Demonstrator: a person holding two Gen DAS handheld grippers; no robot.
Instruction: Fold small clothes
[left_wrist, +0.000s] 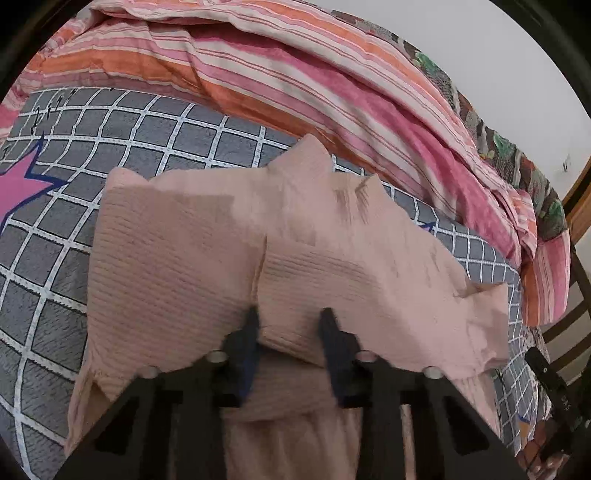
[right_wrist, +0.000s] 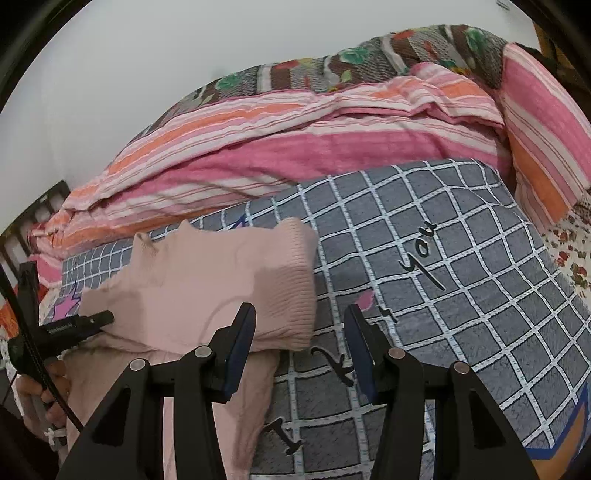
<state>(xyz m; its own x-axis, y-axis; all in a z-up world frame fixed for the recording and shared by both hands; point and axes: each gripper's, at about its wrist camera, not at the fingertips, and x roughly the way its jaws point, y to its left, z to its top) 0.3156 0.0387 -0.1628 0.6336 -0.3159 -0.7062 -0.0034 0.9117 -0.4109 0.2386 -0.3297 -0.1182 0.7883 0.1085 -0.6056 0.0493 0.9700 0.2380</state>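
A small pale pink ribbed knit garment (left_wrist: 207, 258) lies partly folded on a grey checked blanket (left_wrist: 110, 125). My left gripper (left_wrist: 290, 314) is open, its fingers wide apart, with a fold of the garment bulging between them. In the right wrist view the garment (right_wrist: 207, 288) lies left of centre on the blanket (right_wrist: 461, 258). My right gripper (right_wrist: 301, 310) is open and empty, just above the garment's right edge. The other gripper (right_wrist: 74, 325) shows at the far left, at the garment's left edge.
A pink and orange striped duvet (left_wrist: 295, 81) is heaped behind the blanket, also in the right wrist view (right_wrist: 295, 147). A floral quilt (right_wrist: 351, 62) lies behind it against a white wall. A wooden frame (left_wrist: 576, 199) stands at the right.
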